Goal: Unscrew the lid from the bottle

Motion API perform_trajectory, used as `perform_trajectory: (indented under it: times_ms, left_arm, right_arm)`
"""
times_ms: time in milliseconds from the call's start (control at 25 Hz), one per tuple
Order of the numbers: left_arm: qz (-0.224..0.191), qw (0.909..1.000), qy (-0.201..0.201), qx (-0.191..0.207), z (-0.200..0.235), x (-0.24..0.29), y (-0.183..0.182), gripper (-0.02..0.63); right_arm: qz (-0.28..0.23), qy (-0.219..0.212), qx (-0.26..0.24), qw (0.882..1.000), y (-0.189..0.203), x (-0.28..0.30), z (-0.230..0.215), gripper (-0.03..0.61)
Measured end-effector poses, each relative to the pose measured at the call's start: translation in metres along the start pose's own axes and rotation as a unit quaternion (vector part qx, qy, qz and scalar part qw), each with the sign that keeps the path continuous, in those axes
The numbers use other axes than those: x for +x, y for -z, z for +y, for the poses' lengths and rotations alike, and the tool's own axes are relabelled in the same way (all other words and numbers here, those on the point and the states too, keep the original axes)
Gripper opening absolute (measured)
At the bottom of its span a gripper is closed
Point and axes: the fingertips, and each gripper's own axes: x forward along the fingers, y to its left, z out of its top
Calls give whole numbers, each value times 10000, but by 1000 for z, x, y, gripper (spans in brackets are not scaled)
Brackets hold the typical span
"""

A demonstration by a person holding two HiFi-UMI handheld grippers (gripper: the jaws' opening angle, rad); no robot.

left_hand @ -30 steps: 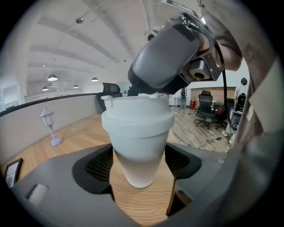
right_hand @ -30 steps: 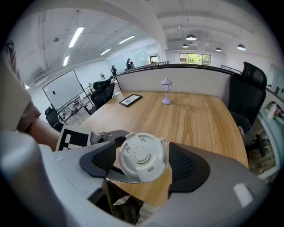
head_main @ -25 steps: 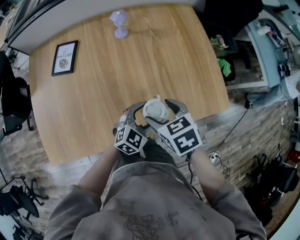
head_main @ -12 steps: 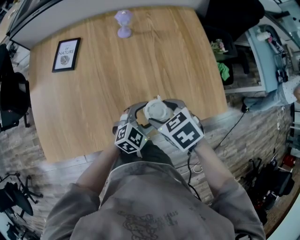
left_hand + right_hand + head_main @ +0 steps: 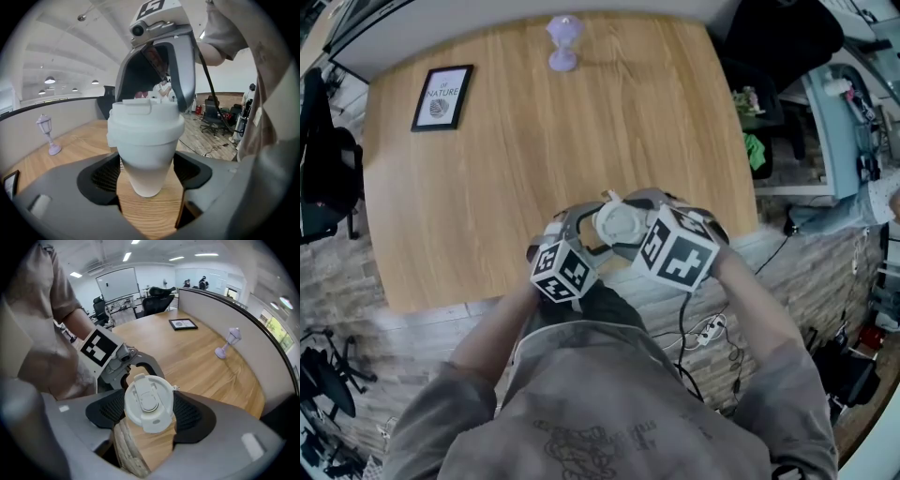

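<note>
A white bottle (image 5: 145, 176) with a white flip-top lid (image 5: 619, 223) is held over the table's near edge. My left gripper (image 5: 146, 180) is shut on the tapered body, a black pad pressing on each side below the lid. My right gripper (image 5: 149, 409) comes in from the right and is shut on the lid (image 5: 149, 401), its pads against the rim on both sides. In the head view the two marker cubes sit side by side just below the lid. The lid sits on the bottle; I cannot see the thread.
The wooden table (image 5: 534, 159) carries a framed picture (image 5: 442, 97) at far left and a small purple lamp figure (image 5: 563, 42) at the far edge. A black chair (image 5: 328, 178) stands left of the table. Cables lie on the floor at right.
My right gripper has turned about the lid, and its marker cube has swung right and up. The bottle and the left gripper stay almost where they were.
</note>
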Motion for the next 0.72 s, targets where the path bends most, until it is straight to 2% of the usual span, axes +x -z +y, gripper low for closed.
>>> perform_trajectory:
  times_ms: [160,320,480,720]
  left_arm:
    - [9,9999,100,85,-1,0,0,353]
    - [-2,9994,264,201,-2,0,1,351]
    - [8,9986,449,289,-3,0,0,351]
    - [80,9961,742,464,-5,2,0,351]
  right_arm:
    - [356,-290,-1008,9938,1,1,5,336]
    - [706,-574,-2015,9753,3,2,10,336]
    - [968,-807,-2928,9478,6,2,13,336]
    - [1311,-1091,-4132,8945,16,1,14,336]
